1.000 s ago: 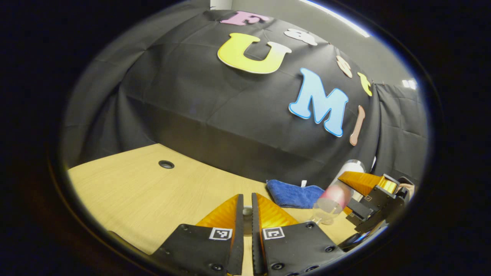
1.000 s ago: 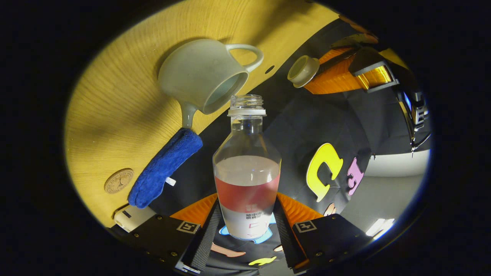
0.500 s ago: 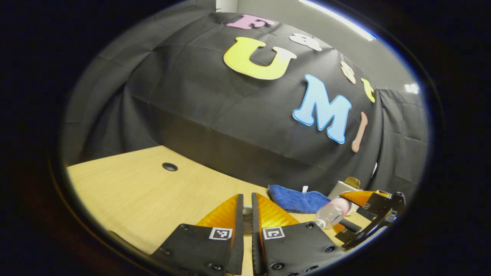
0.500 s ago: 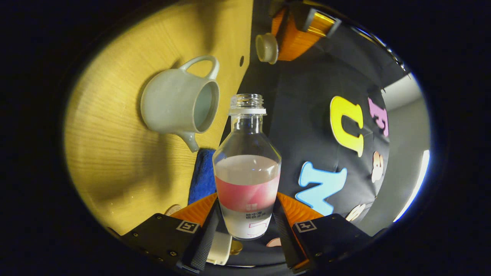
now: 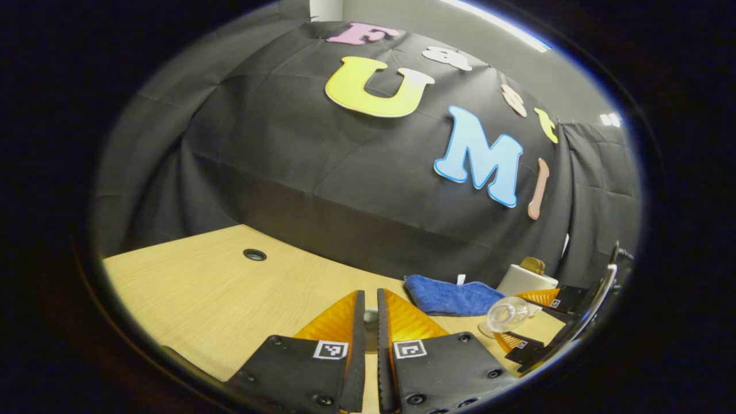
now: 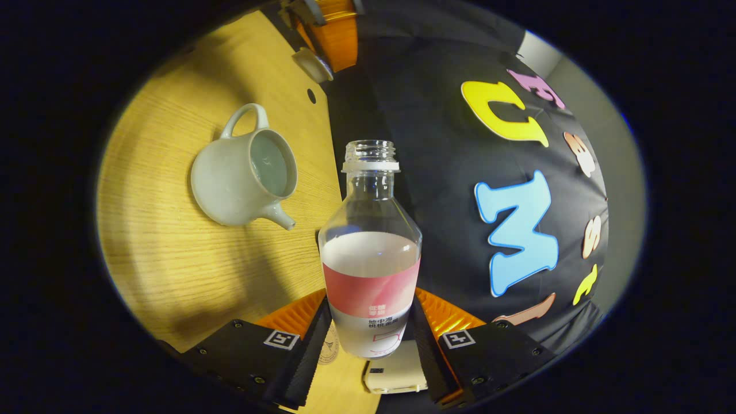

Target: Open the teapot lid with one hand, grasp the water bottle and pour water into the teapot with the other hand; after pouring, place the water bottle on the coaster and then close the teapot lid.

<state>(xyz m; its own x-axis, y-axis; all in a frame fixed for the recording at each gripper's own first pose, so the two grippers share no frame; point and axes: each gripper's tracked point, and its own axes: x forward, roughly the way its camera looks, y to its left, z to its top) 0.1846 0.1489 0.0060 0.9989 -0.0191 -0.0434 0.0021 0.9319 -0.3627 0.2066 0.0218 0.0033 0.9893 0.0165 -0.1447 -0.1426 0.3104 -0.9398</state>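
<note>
Gripping the water bottle [image 6: 370,253] low on its body, the right claw [image 6: 369,333] had both fingers pressed against the label band. The bottle was clear, uncapped, with a threaded neck and white collar ring, a pink and white label, and water standing to just above the label. In the left gripper view the same bottle [image 5: 506,315] showed mouth-on at the far right, held between the right claw's fingers [image 5: 535,297].

Off to the bottle's left sat the teapot [image 6: 241,172], pale grey-white, lid off, loop handle on one side and short spout on the other, resting on the wooden counter [image 6: 172,259] with water visible inside.

The left claw [image 5: 371,322] was nearly together, pinched on a small pale piece between its tips; from the right gripper view that piece was the teapot lid [image 6: 311,64], held up above the counter.

A blue cloth [image 5: 448,294] lay on the counter by the booth wall. A round coaster [image 6: 329,345] peeked from behind the right claw's finger.
</note>
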